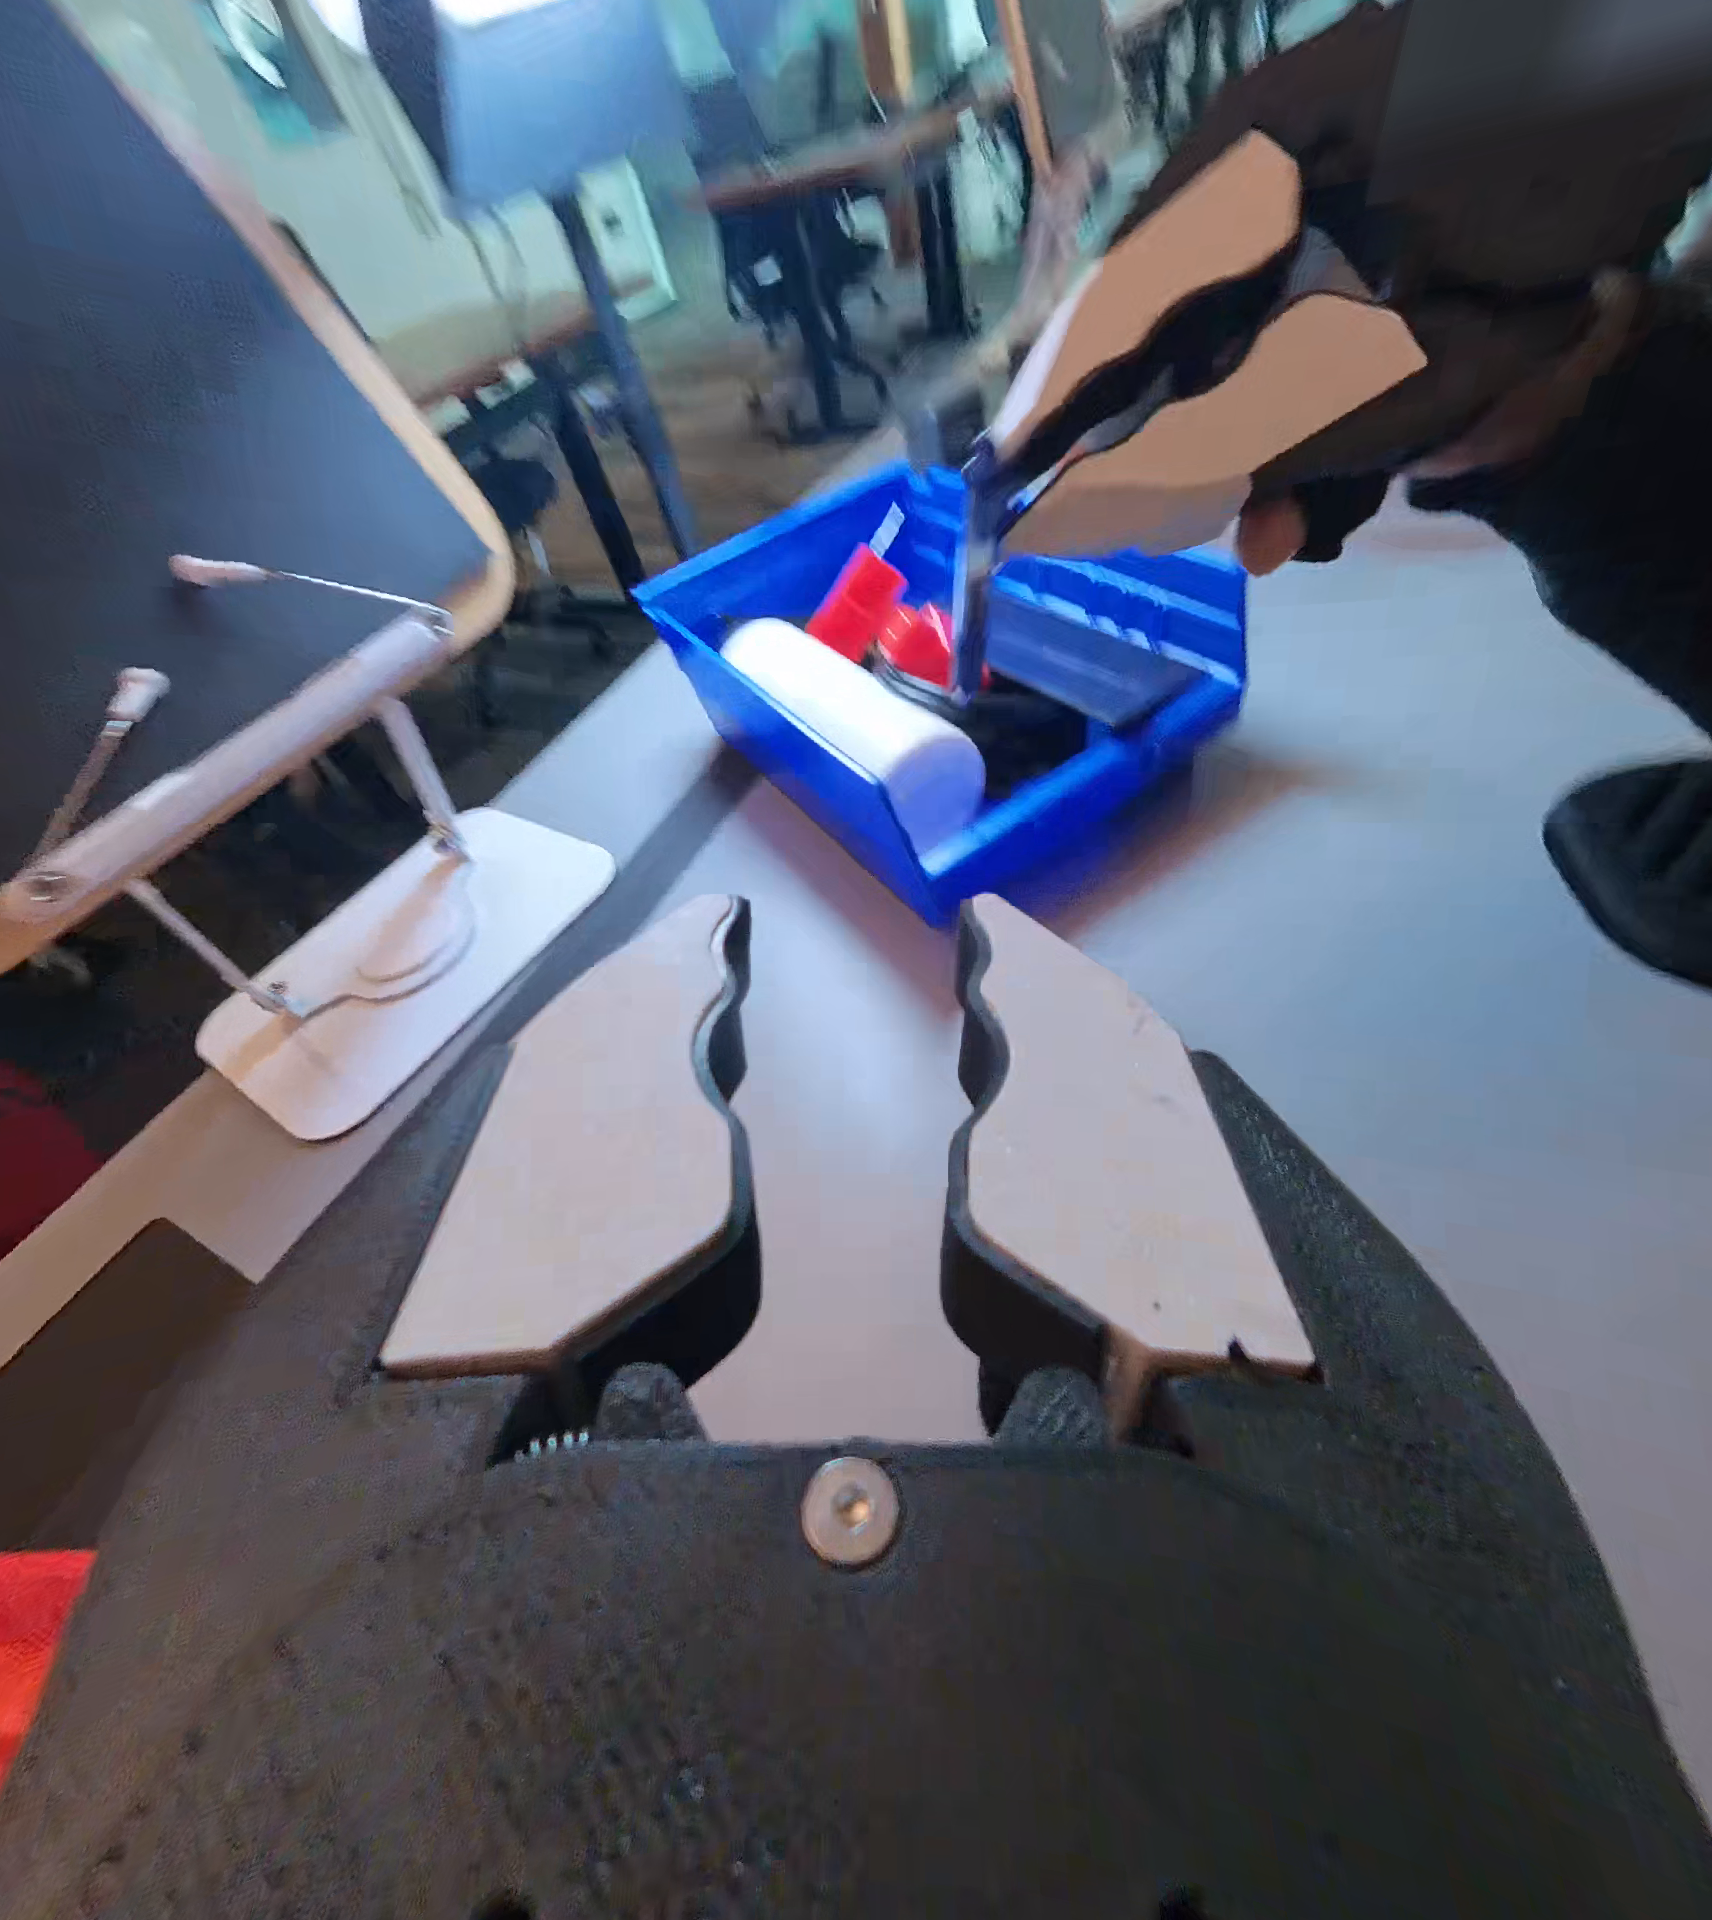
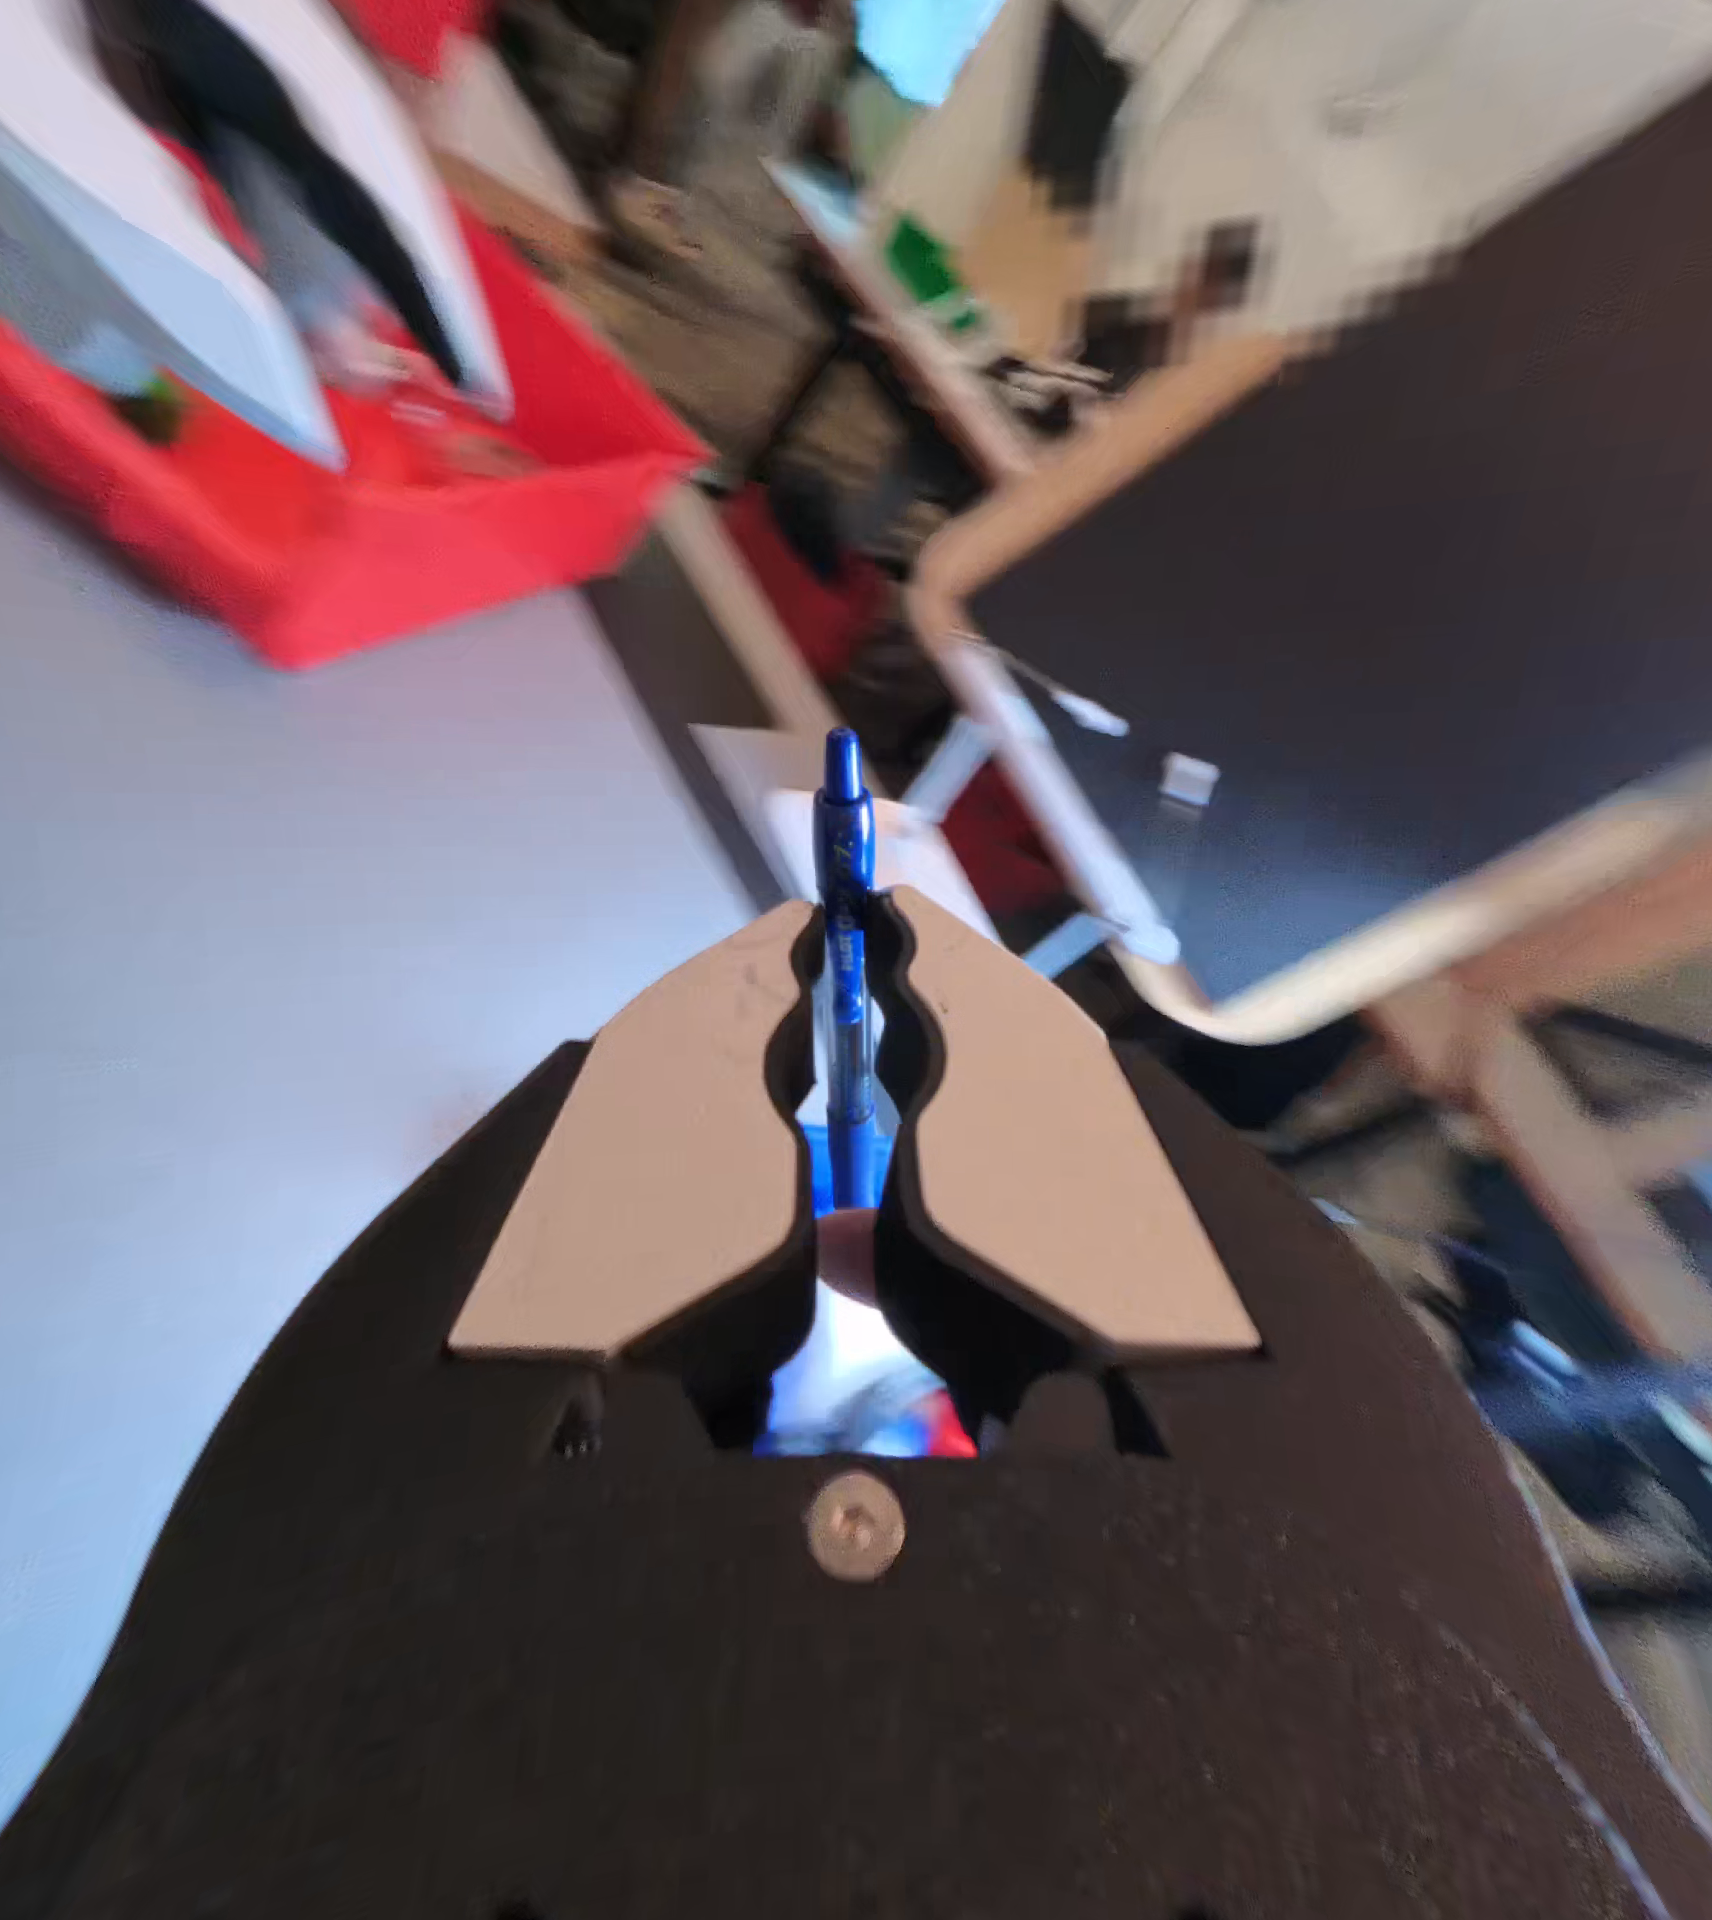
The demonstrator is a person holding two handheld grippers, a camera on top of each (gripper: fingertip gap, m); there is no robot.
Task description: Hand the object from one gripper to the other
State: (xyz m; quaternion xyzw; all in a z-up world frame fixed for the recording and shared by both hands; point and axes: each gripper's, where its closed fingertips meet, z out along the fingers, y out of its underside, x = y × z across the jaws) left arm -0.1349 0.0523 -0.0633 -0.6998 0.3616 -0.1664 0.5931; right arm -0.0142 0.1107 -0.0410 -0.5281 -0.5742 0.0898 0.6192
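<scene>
Closest thing in my left wrist view is my own left gripper, fingers spread apart with nothing between them, just grey table showing through the gap. Up at about 1 o'clock from it sits the blue bin, with a white cylinder lying in it and some red pieces behind that. The right gripper hangs over the bin, also around 1 o'clock, pinching the blue pen, whose lower end hangs down into the bin; it's blurry, so I can't tell if the tip touches anything.

From the right wrist view it's clearer: the right gripper's fingers are clamped on the pen, which pokes out past the tips toward 12 o'clock. A red bin is off at 10 o'clock on the table, with the left gripper in front of it, very smeared. A dark panel fills the 2 o'clock side.
</scene>
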